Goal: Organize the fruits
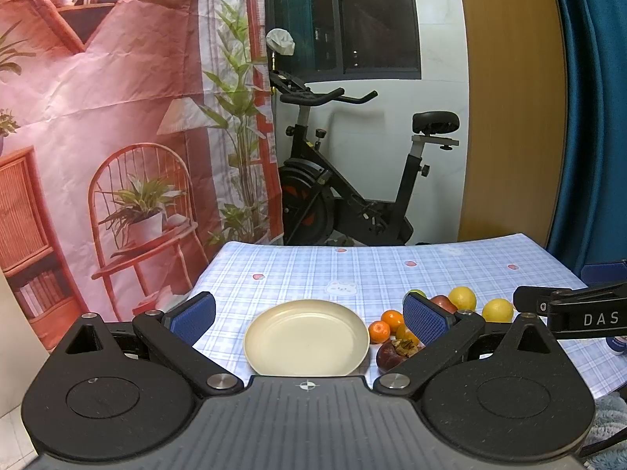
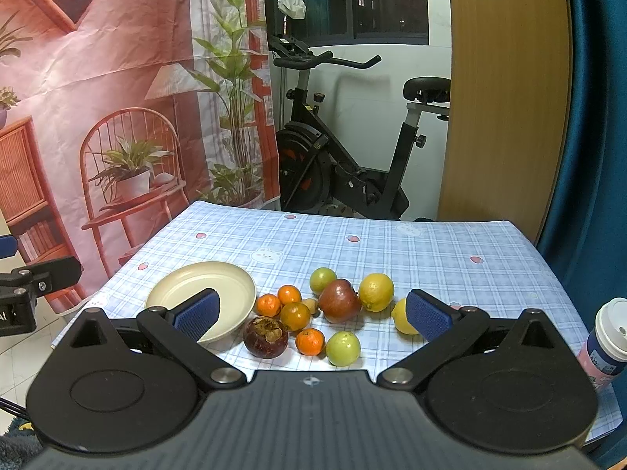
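The right gripper (image 2: 313, 313) is held wide apart above the table, nothing between its blue pads (image 2: 198, 313). The left gripper (image 1: 309, 315) is likewise spread wide, framing an empty cream plate (image 1: 305, 338). Just right of the plate, a mangosteen (image 2: 265, 336), mandarins (image 2: 310, 341), a red apple (image 2: 339, 300) and lemons (image 2: 376, 291) are clustered on the checked tablecloth (image 2: 352, 250).

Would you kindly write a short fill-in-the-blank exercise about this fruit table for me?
1. The cream plate holds ____ fruit.
2. The dark purple mangosteen lies just to the ____ of the plate.
3. The right gripper is ____.
4. The red apple touches a ____ lemon.

Missing words: no; right; open; yellow
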The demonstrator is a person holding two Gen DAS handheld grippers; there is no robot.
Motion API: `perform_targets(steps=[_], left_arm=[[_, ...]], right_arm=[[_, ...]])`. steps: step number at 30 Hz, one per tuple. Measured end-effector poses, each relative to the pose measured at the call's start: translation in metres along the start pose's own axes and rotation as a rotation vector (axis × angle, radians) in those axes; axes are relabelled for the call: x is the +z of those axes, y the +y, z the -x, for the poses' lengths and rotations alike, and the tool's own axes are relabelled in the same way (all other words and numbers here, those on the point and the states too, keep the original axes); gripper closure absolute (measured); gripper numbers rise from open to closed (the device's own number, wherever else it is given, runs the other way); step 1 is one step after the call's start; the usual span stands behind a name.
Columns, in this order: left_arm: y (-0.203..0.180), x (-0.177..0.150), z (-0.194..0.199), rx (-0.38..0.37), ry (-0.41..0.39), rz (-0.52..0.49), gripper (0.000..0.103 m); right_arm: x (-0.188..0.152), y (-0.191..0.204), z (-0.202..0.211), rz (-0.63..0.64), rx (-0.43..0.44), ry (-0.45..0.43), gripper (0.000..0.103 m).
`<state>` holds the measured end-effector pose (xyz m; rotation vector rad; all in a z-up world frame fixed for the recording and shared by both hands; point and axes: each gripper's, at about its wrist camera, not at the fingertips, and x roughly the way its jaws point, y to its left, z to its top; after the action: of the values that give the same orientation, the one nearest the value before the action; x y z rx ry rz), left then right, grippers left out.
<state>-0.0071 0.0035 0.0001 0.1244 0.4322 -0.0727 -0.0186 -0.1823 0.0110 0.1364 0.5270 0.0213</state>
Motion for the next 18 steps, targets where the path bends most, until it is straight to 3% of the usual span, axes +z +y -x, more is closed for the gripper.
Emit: perform_targets(steps=[18], left_arm=[[-0.0008, -0.0012, -0.0004, -0.001, -0.003, 0.005, 0.0]], right_arm=[[0.0006, 0.0012, 0.0008, 0.001, 0.005, -0.007, 0.0]])
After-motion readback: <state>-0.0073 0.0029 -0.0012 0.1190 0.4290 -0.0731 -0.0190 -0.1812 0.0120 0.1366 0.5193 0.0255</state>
